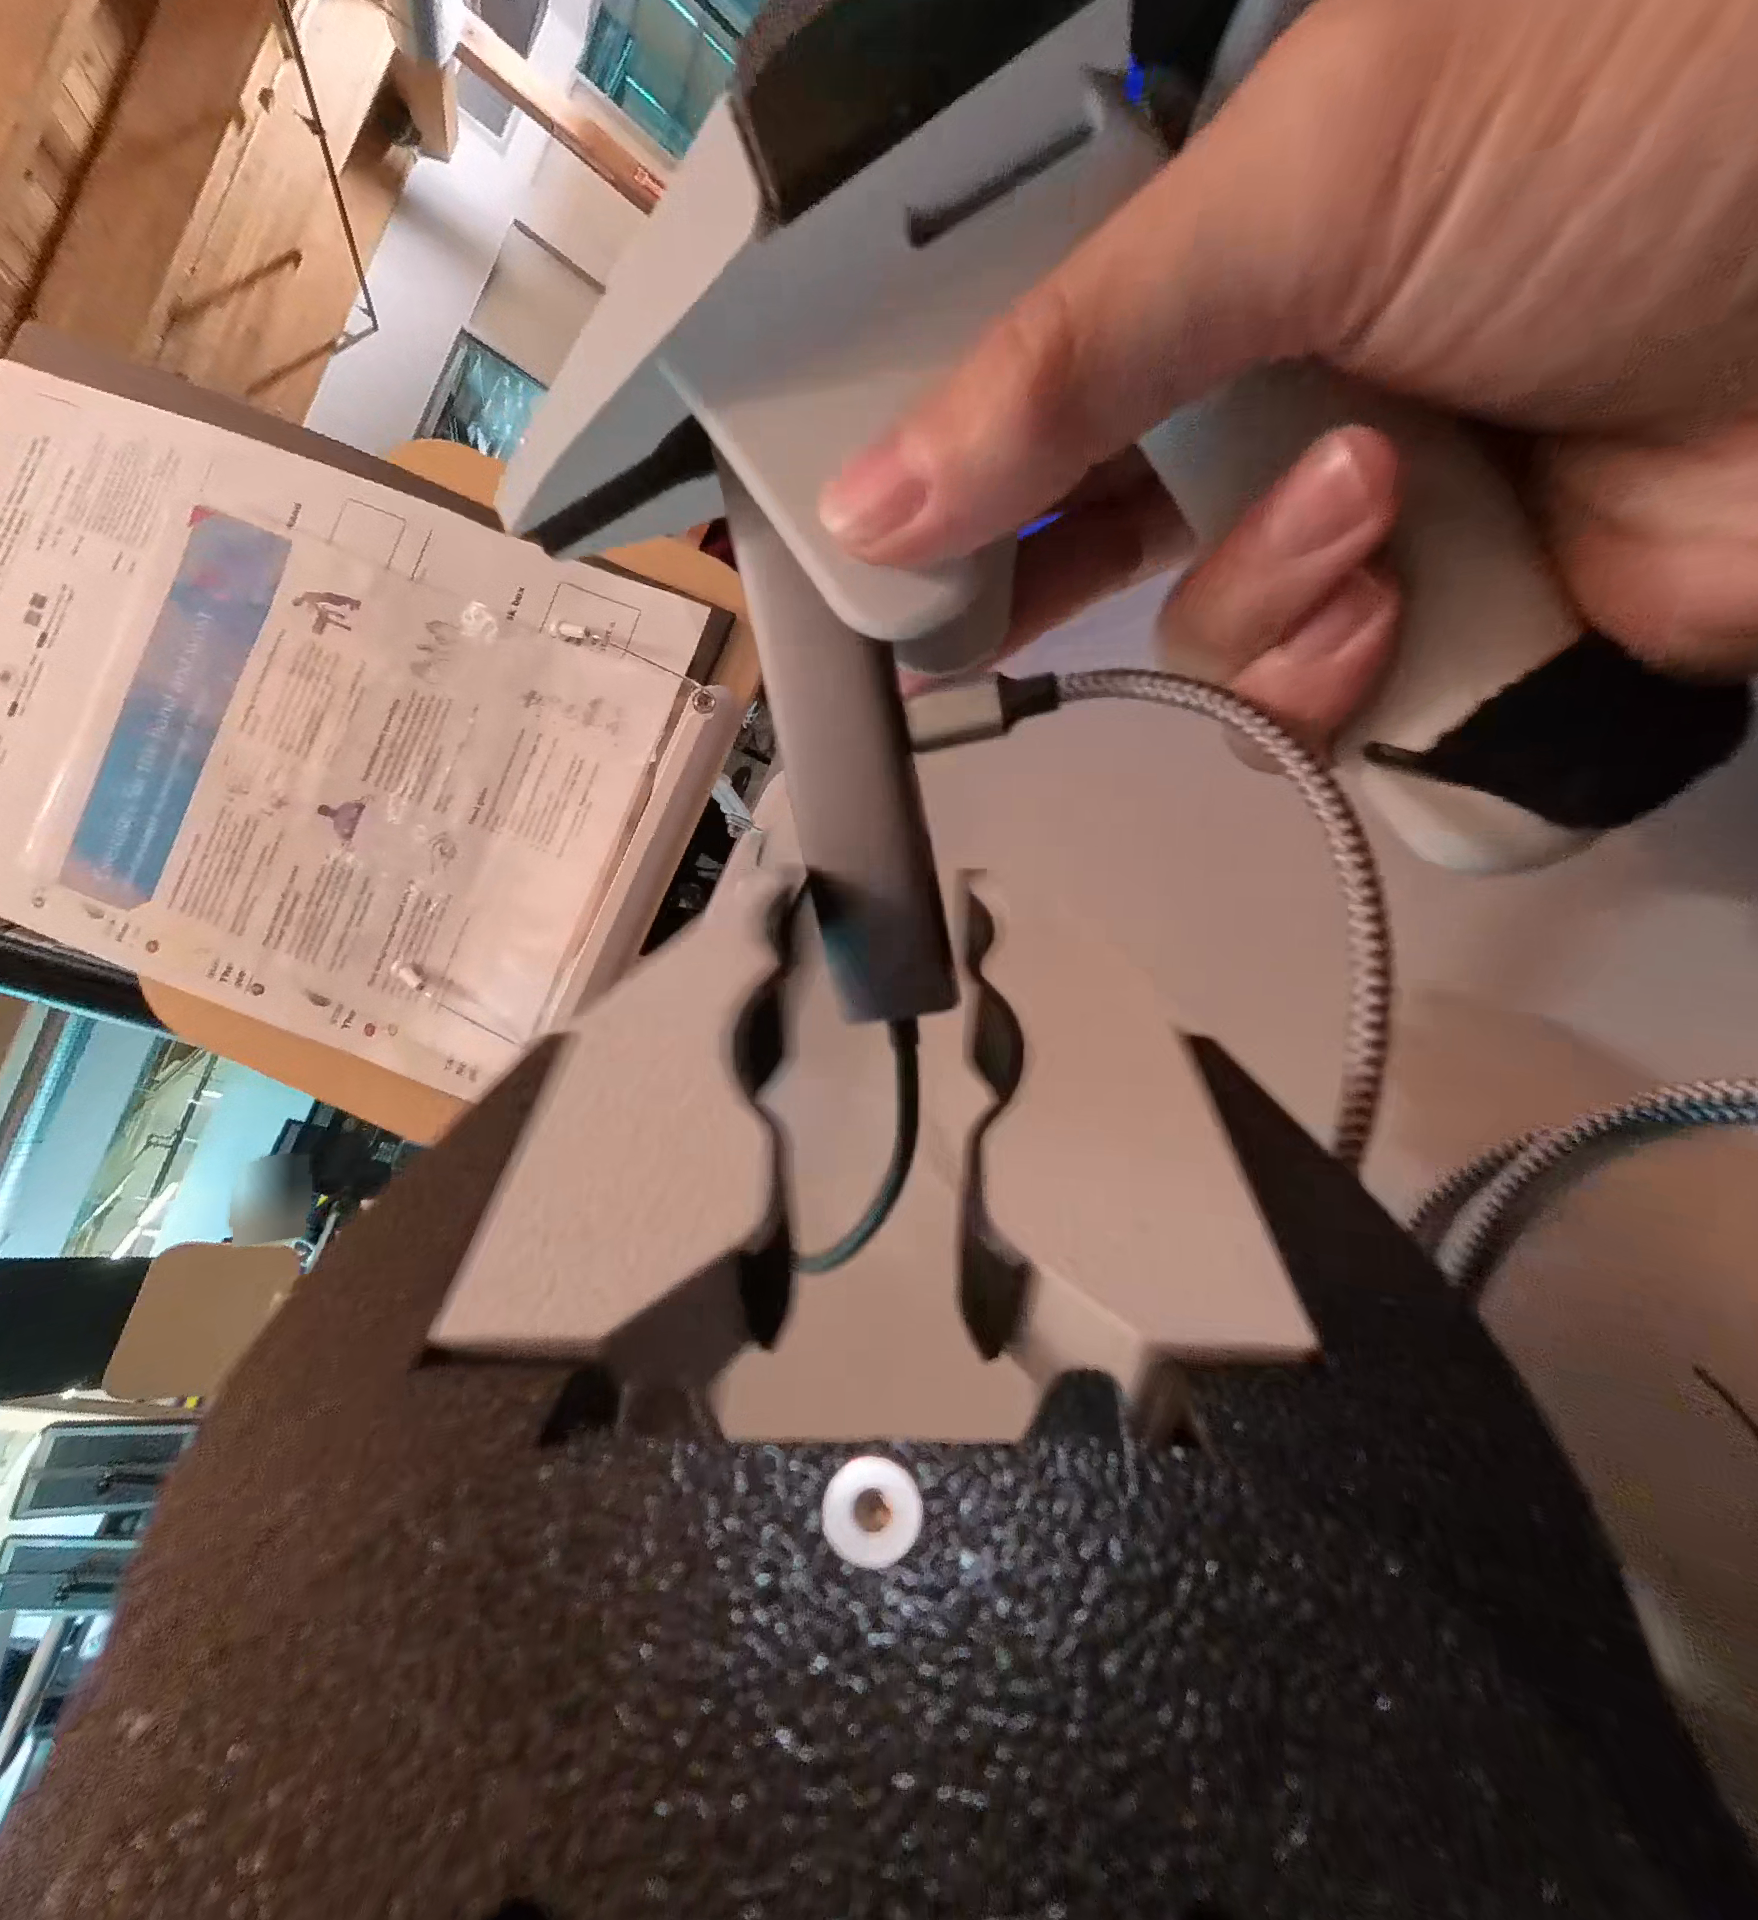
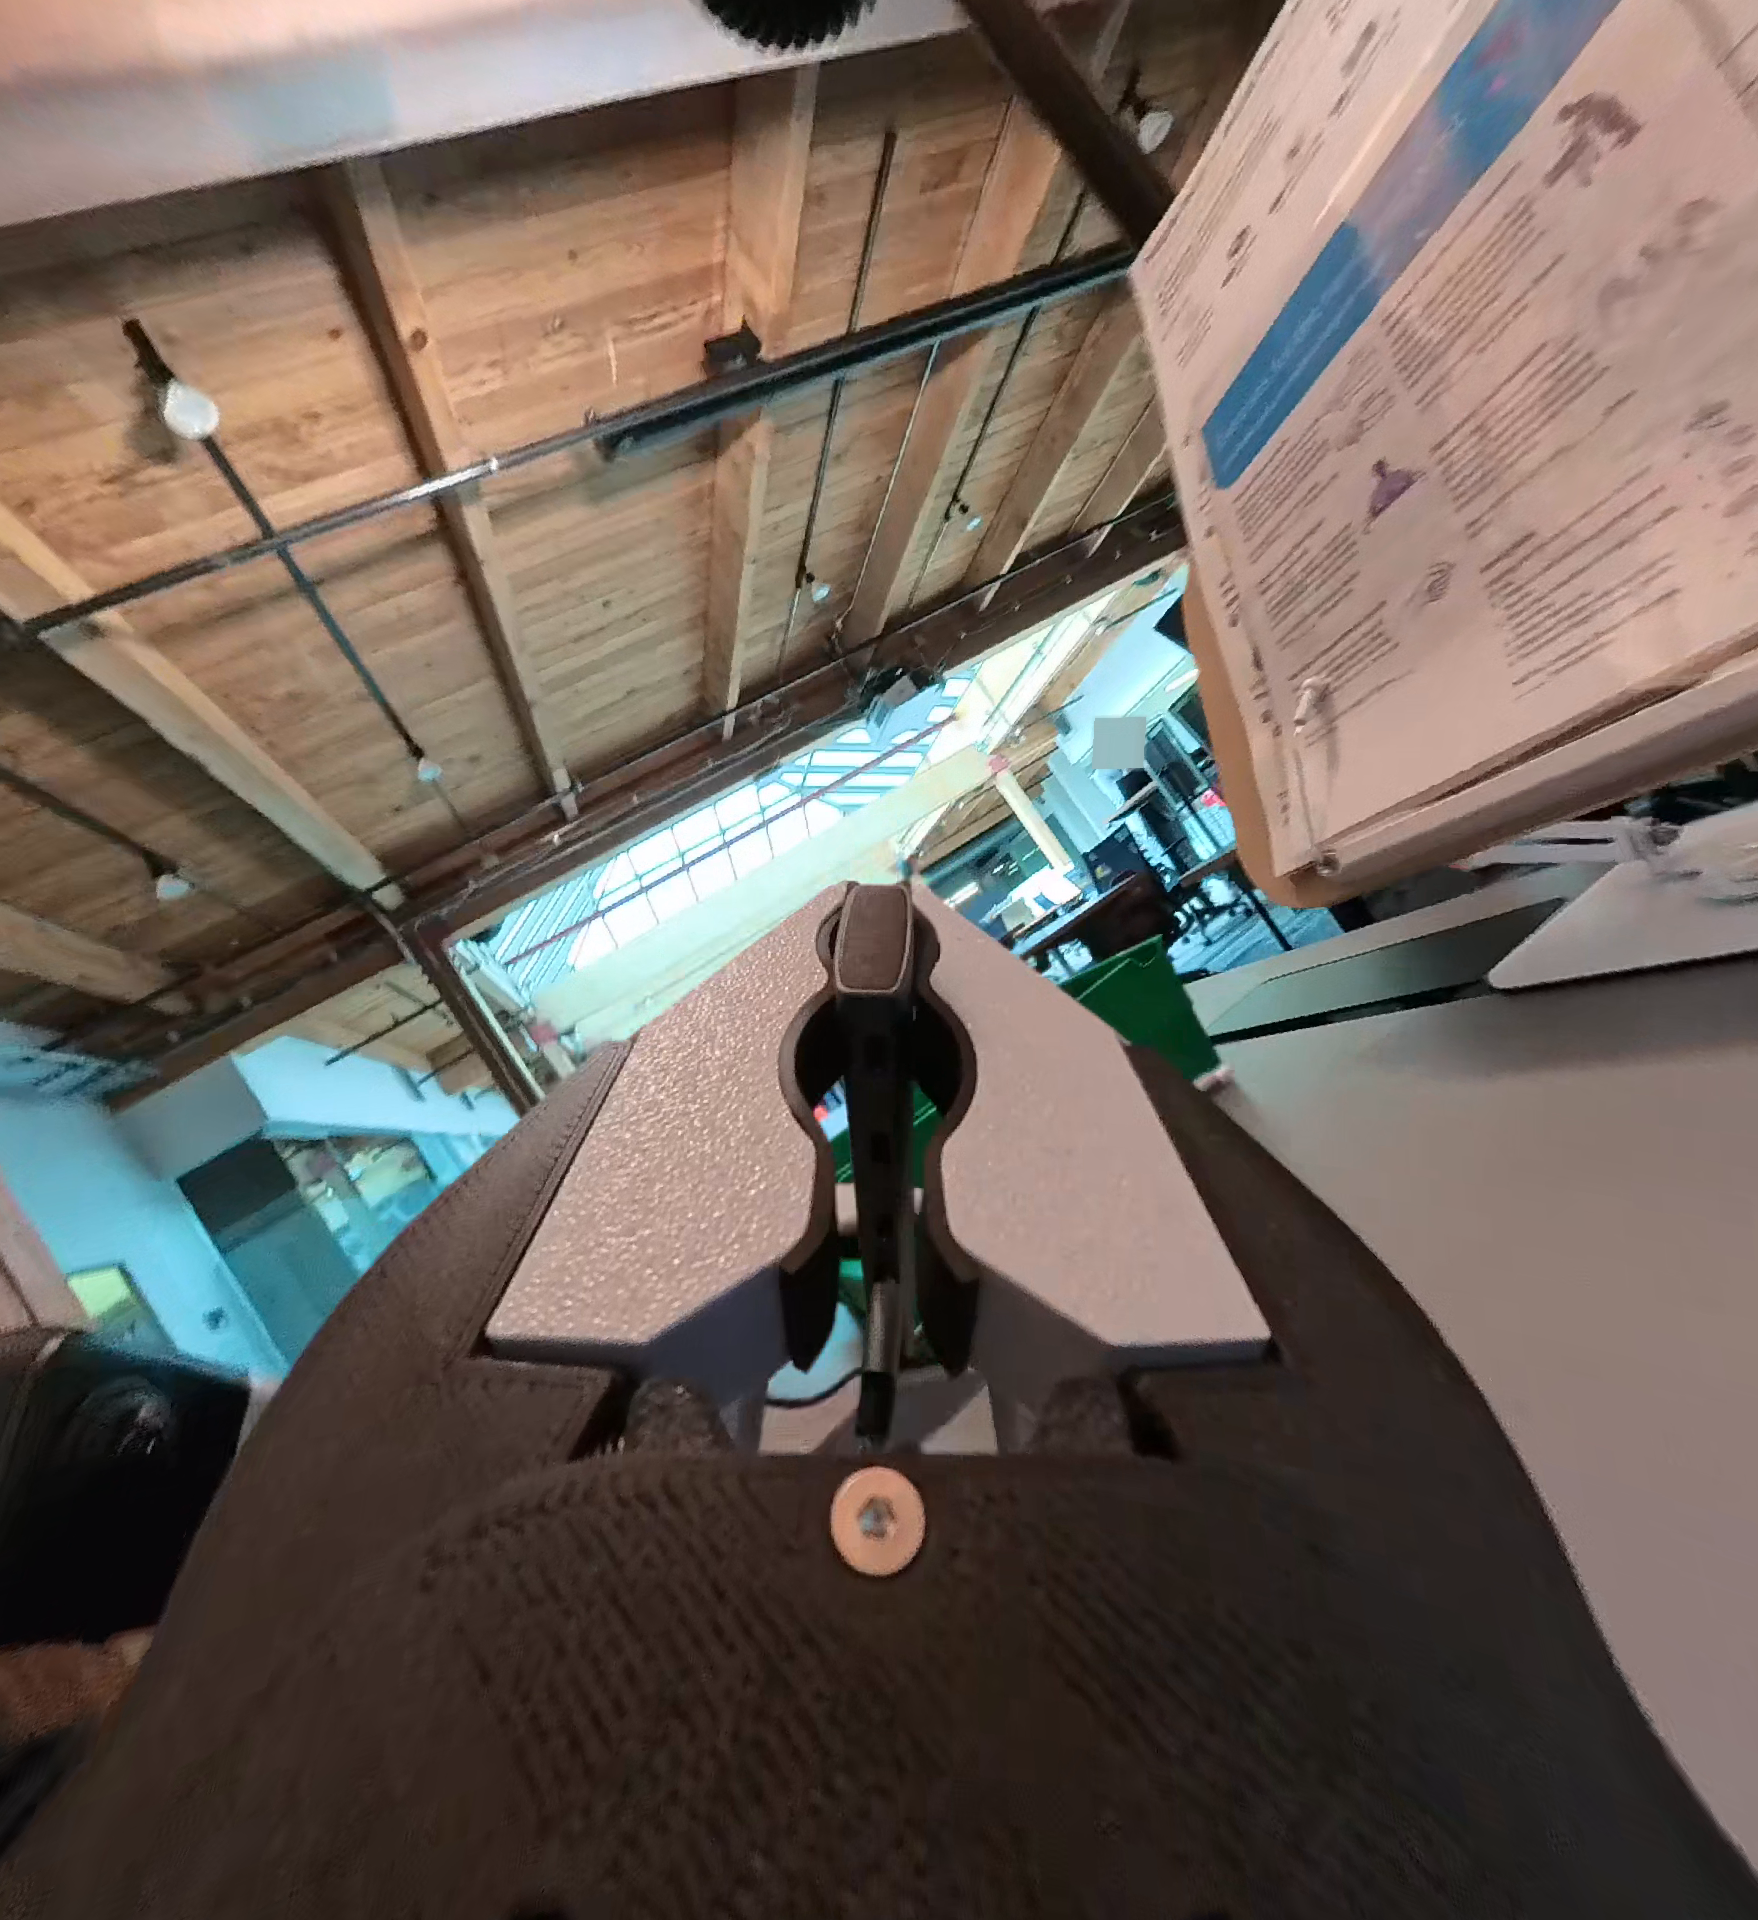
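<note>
In the left wrist view my left gripper is open, its jaws apart around the lower end of a slim grey adapter bar. A thin dark cord runs from that end down between the fingers. A hand holds my right gripper, which is shut on the bar's upper end. A braided silver cable lies on the table, and its metal plug meets the bar's side. I cannot tell if it is inserted. In the right wrist view my right gripper clamps the bar, seen edge-on.
A white tabletop lies under both grippers. A printed sheet in a clear holder on a brown board stands close by. A green object sits behind the table's edge. A wooden ceiling is overhead. My hands' fingertips stand some 8 cm from each other.
</note>
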### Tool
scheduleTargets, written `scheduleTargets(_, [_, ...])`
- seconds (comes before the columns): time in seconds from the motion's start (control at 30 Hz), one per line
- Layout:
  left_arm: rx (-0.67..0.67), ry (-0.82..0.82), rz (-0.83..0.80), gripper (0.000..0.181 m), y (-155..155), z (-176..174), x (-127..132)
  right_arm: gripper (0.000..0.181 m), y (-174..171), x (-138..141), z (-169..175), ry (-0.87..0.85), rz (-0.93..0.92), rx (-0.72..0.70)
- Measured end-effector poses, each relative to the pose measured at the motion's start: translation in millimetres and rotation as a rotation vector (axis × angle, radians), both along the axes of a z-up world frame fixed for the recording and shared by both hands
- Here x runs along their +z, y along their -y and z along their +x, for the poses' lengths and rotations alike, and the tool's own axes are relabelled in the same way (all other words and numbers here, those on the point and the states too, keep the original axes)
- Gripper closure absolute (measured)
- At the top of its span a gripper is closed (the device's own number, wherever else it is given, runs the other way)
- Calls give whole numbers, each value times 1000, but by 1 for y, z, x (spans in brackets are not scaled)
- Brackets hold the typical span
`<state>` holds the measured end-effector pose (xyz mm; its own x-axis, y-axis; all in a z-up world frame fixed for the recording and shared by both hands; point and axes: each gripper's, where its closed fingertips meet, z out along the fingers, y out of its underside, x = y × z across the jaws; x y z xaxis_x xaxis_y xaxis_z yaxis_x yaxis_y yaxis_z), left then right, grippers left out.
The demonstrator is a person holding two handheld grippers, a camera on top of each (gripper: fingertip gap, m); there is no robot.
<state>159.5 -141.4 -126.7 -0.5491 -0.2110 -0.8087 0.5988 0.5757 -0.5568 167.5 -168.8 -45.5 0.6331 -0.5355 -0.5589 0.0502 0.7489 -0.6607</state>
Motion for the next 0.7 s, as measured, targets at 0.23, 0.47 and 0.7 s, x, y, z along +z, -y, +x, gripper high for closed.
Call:
scheduleTargets(0.23, [-138,-141,89,161,-32,21,12,132,-35,-5,-12,124,-530,21])
scheduleTargets(0.47, [-295,-79,495,161,-78,24,3,104,-80,-38,-18,235,-1024,-33])
scheduleTargets(0.7, [-397,-33,597,161,-71,10,3,142,-99,-54,-20,240,-1048,30])
